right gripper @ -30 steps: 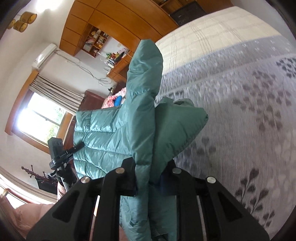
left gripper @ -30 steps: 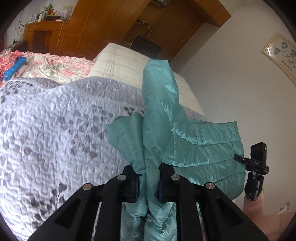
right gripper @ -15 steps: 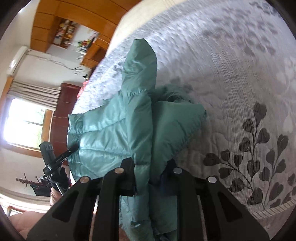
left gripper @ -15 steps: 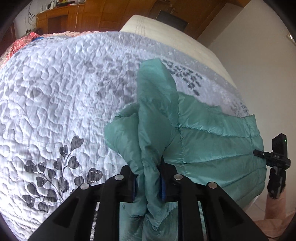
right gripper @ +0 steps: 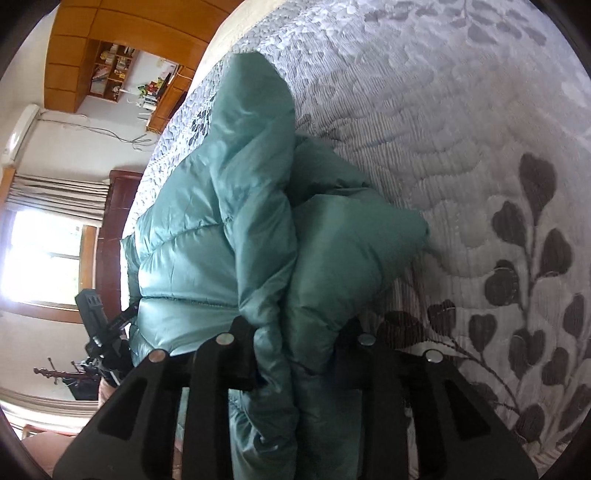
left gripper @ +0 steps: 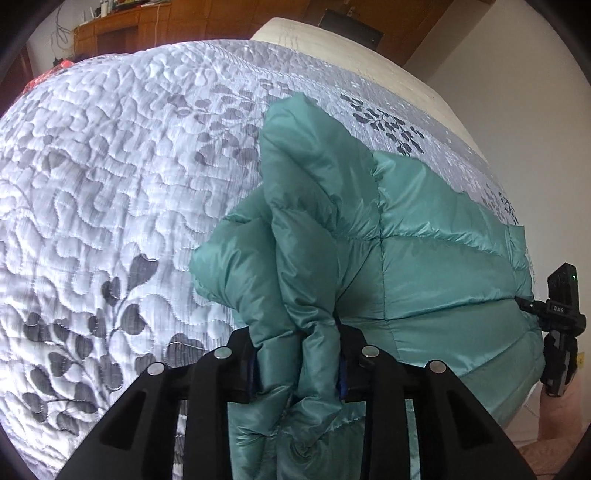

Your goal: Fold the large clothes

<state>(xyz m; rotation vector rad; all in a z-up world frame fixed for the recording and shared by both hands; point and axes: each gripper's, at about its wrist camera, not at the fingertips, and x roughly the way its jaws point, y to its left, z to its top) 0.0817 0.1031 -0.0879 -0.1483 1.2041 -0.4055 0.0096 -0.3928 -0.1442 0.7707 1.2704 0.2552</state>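
Note:
A puffy teal down jacket (left gripper: 424,258) lies on the grey-white quilted bedspread (left gripper: 110,166), its body spread between my two grippers. My left gripper (left gripper: 299,354) has a bunched sleeve and shoulder fold between its pads, which still touch the fabric as the jaws are opening. In the right wrist view the jacket (right gripper: 207,229) rests on the quilt (right gripper: 461,147). My right gripper (right gripper: 295,354) holds the other bunched fold the same way, its jaws also opening. Both folds stand up in peaks above the fingers.
The bed's cream far end (left gripper: 332,40) and wooden cabinets (left gripper: 129,22) lie beyond. A white wall (left gripper: 517,92) flanks the bed. The other gripper's black body (left gripper: 561,314) shows at the jacket's far edge. A bright window (right gripper: 40,258) and an air conditioner (right gripper: 20,133) are at the left.
Both grippers came down with the jacket from mid-air onto the quilt and tilted downward. The jacket now rests on the bed. The jaws stand visibly wider around the bunched fabric.

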